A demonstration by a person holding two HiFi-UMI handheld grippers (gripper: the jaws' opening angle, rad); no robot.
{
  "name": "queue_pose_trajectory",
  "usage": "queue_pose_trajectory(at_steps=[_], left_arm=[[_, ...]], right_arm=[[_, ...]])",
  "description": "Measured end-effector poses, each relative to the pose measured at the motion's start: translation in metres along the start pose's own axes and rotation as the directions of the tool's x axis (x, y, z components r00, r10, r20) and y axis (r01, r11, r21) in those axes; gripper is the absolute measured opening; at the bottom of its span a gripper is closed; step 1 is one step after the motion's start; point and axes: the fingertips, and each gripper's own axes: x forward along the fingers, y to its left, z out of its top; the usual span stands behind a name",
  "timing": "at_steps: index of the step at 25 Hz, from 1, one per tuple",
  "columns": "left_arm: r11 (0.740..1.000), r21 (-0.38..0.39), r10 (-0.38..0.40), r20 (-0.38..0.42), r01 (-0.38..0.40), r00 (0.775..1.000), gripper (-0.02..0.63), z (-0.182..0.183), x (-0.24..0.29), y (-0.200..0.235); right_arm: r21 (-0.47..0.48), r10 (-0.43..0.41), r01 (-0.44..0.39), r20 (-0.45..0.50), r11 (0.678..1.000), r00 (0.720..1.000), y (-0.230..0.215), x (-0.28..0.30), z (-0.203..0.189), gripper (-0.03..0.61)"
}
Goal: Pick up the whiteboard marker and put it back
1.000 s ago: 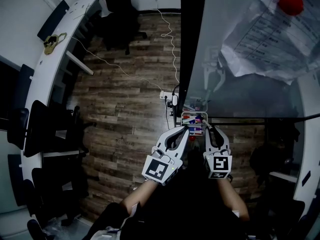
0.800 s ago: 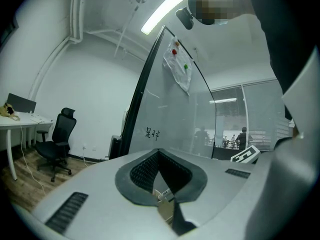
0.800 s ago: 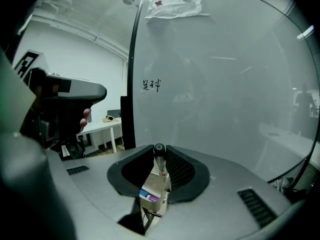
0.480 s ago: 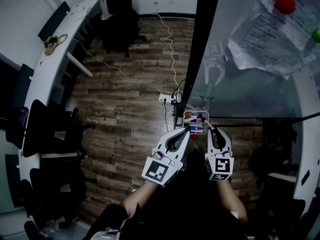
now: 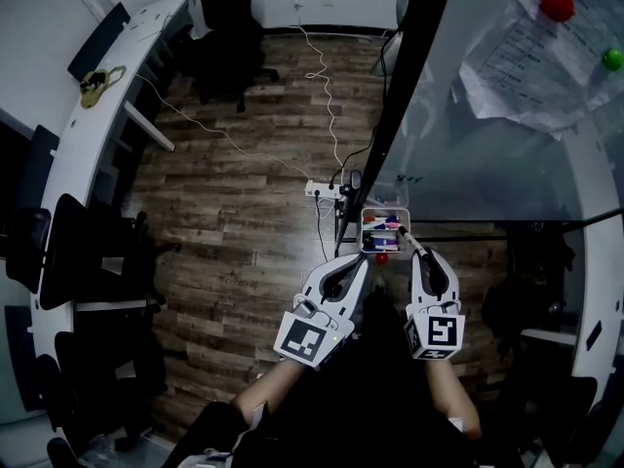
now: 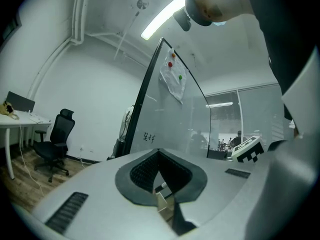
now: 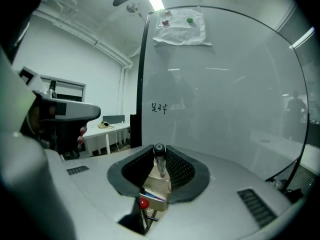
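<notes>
The scene is looked down on steeply from head height: the wooden floor (image 5: 244, 193) is spread across the left, the whiteboard (image 5: 487, 164) is seen foreshortened on the right, and the left gripper (image 5: 359, 261) and right gripper (image 5: 409, 242) are framed low in the middle. Each gripper view is taken from close behind its own jaws. The left one is aimed about level along the board's dark edge, the right one at the board's face. The pinned paper sheet (image 7: 180, 28) and the handwriting (image 7: 160, 107) are shared by all three views.
</notes>
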Motion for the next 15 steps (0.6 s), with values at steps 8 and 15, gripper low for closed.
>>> queue_pose_trajectory(at_steps=[8, 15], left_arm=[[1.0, -0.004, -0.018, -0.002, 0.018, 1.0, 0.008, -0.001, -0.011, -0.009], [1.0, 0.014, -0.002, -0.002, 0.002, 1.0, 0.008, -0.005, -0.009, -0.018]], right_arm=[[-0.004, 0.0, 0.0, 0.012, 1.0, 1.0, 0.011, -0.022, 0.012, 0.084], [0.006, 0.026, -0.026, 0.037, 1.0, 0.999, 0.006, -0.036, 0.012, 0.084]])
